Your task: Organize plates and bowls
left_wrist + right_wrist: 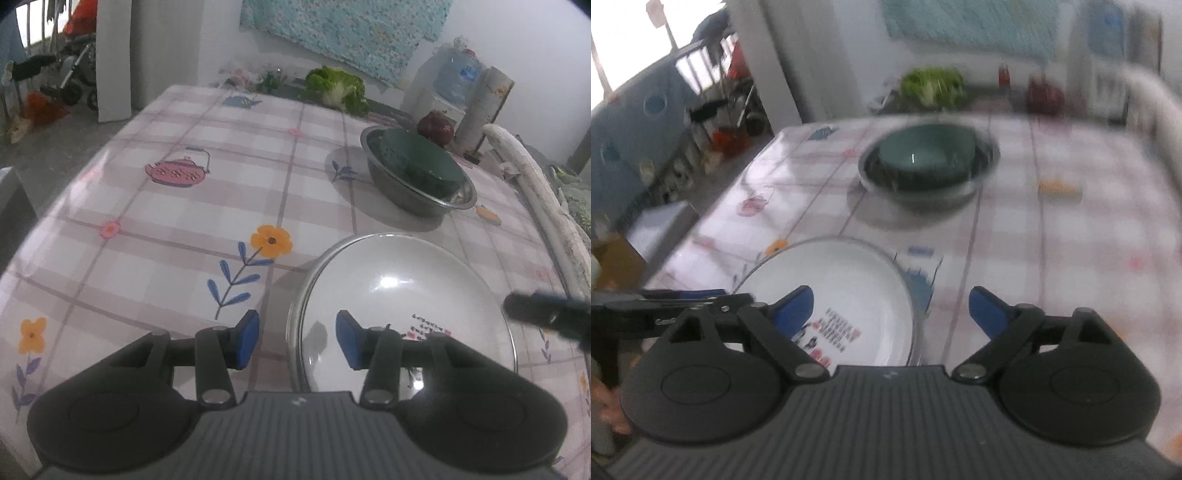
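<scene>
Sitting on the worktop [166, 229] was a white plate [402, 295], with a green bowl [923, 155] nested in a metal bowl [964, 192] behind. Both the left tool [295, 341] and right tool [890, 308] were held apart, empty. The plate's rim was best pinched gently and lifted flat.

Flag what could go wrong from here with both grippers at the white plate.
The open left gripper straddles the white plate rim; a thin glossy edge might slip when pinched. The open right gripper crowds the same plate, so they could collide. The right view is motion-blurred; fast motion risks bumping the steel bowl.
</scene>
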Available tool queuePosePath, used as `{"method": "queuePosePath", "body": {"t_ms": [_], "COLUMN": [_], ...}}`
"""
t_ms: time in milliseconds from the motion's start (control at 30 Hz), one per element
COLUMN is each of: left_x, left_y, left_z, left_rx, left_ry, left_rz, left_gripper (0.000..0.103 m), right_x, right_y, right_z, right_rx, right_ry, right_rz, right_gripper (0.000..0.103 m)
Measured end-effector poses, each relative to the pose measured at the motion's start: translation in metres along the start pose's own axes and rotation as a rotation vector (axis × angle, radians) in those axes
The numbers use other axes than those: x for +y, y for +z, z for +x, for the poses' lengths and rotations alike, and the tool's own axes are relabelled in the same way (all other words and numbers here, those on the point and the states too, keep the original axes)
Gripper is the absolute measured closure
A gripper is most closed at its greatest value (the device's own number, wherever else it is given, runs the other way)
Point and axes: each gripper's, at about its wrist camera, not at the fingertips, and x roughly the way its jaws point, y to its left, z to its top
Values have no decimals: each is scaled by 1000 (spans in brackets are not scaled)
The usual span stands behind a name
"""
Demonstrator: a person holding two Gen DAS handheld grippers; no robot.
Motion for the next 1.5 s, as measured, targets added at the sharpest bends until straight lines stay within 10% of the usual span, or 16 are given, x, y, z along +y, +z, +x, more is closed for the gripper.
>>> {"method": "queuePosePath", "body": {"t_ms": [300, 1100, 1500], "left_x": [-6, -56, -32], "left_y": [-3, -24, -12], "left_z": [8, 3, -4], "left_rx": [40, 75, 39], "left_ry": [-19, -53, -18], "left_rz": [9, 80, 4], "left_gripper": [72, 60, 42], "right_x": [-22, -61, -66], "right_y": [-33, -48, -44], "right_z": [27, -6, -22], "right_rx": [53, 7, -24], "right_ry": [95, 62, 6], "right_rz": [193, 242, 212], "right_gripper": [66, 63, 30]}}
